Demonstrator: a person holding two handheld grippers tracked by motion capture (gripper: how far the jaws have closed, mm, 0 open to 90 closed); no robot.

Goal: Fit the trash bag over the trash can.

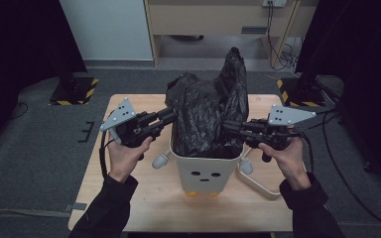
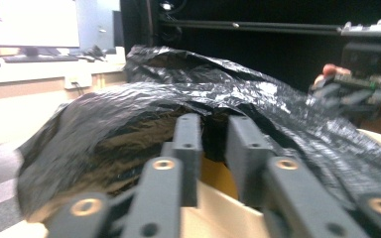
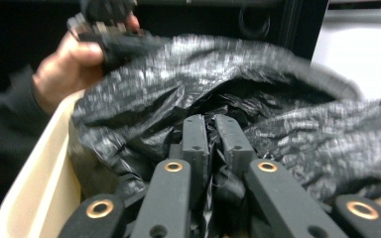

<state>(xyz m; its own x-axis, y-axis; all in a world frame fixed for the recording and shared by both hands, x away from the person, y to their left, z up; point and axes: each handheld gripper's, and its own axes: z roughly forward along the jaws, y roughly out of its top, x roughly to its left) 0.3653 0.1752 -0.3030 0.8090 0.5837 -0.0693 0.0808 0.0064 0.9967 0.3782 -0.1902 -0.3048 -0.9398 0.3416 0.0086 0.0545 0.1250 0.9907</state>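
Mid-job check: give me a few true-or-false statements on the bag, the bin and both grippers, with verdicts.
1. The black bag sits in the white bin. True.
2. The right gripper pinches bag film. True.
3. The bin lies on its side. False: it stands upright on the table.
4. The left gripper holds the bin's rim. False: its jaws stand at the bag's edge, with a gap between them.
5. The bag is fully tucked below the rim. False: it rises well above it.
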